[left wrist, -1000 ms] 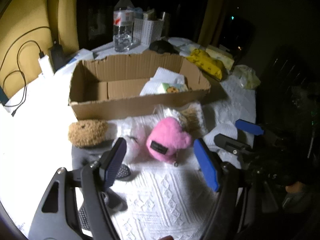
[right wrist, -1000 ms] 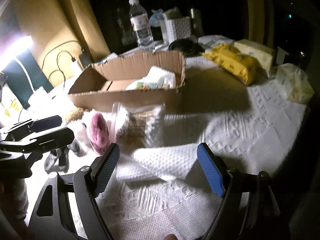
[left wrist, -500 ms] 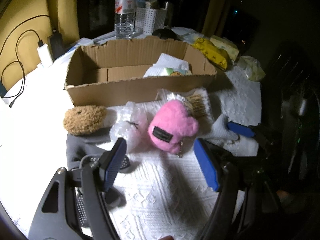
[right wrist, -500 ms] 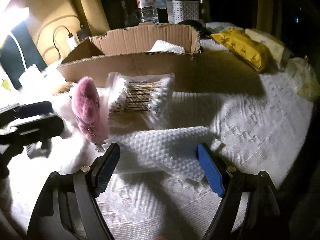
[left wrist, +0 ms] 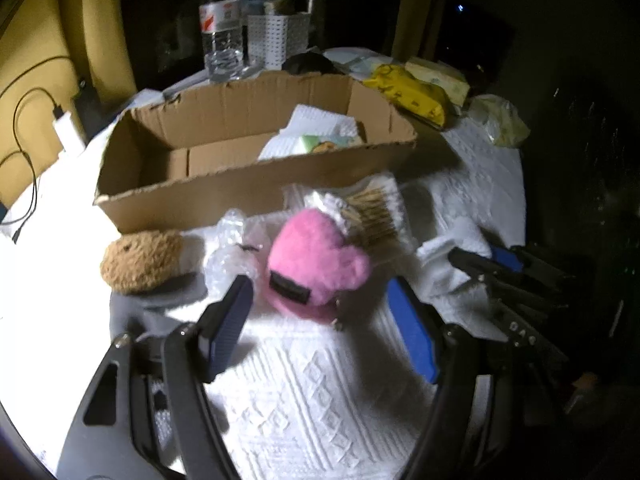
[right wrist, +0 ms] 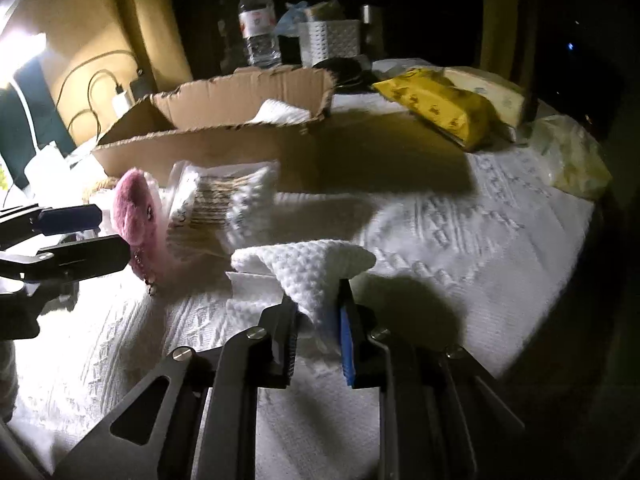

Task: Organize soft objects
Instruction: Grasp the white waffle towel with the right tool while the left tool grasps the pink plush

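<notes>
Right tongs (right wrist: 318,322) now on cloth (right wrist: 308,266)

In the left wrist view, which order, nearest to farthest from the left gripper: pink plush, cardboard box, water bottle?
From the left gripper:
1. pink plush, just ahead between the open fingers.
2. cardboard box, behind it.
3. water bottle, far back, beyond the box.

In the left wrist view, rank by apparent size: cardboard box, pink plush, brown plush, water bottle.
1. cardboard box, clearly largest.
2. pink plush.
3. brown plush and water bottle: look alike, and the bottle stands farther back, so unranked.
</notes>
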Demonstrator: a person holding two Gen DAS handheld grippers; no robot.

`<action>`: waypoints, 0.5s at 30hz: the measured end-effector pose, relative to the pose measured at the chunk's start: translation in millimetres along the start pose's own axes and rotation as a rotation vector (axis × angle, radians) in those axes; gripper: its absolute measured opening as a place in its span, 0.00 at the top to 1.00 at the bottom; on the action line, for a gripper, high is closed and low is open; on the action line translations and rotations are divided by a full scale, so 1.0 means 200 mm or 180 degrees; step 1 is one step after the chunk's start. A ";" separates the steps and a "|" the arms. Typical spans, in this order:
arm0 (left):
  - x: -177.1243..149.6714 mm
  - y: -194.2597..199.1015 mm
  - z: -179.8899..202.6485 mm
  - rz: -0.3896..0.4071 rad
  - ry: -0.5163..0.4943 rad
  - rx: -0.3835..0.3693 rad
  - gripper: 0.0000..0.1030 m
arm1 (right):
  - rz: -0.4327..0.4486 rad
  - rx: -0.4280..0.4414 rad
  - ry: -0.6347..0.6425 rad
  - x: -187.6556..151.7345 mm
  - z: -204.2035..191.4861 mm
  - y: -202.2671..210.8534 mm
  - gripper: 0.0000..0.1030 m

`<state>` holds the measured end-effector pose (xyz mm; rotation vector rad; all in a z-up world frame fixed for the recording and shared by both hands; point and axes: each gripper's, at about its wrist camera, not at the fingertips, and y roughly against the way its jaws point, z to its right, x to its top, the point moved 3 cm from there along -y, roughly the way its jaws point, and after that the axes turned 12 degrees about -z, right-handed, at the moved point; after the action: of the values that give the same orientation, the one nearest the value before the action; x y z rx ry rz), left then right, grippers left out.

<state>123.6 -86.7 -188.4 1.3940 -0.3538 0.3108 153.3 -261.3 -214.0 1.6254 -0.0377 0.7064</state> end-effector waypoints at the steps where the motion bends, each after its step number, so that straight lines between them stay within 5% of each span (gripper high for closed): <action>1: 0.01 0.01 0.00 0.0037 -0.0004 -0.0012 0.31 | 0.0012 0.0011 -0.0024 0.00 0.01 0.01 0.82; 9: 0.05 0.09 0.03 0.0305 -0.0099 -0.0058 0.31 | 0.0105 0.0089 -0.0250 0.00 0.14 0.08 0.81; 15: 0.09 -0.02 0.05 0.0176 -0.0168 0.0068 0.31 | 0.0105 0.0141 -0.0271 0.00 0.15 0.08 0.82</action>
<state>141.3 -96.8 -183.3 1.4170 -0.4342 0.3245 159.1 -292.1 -200.4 1.7002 -0.1112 0.6670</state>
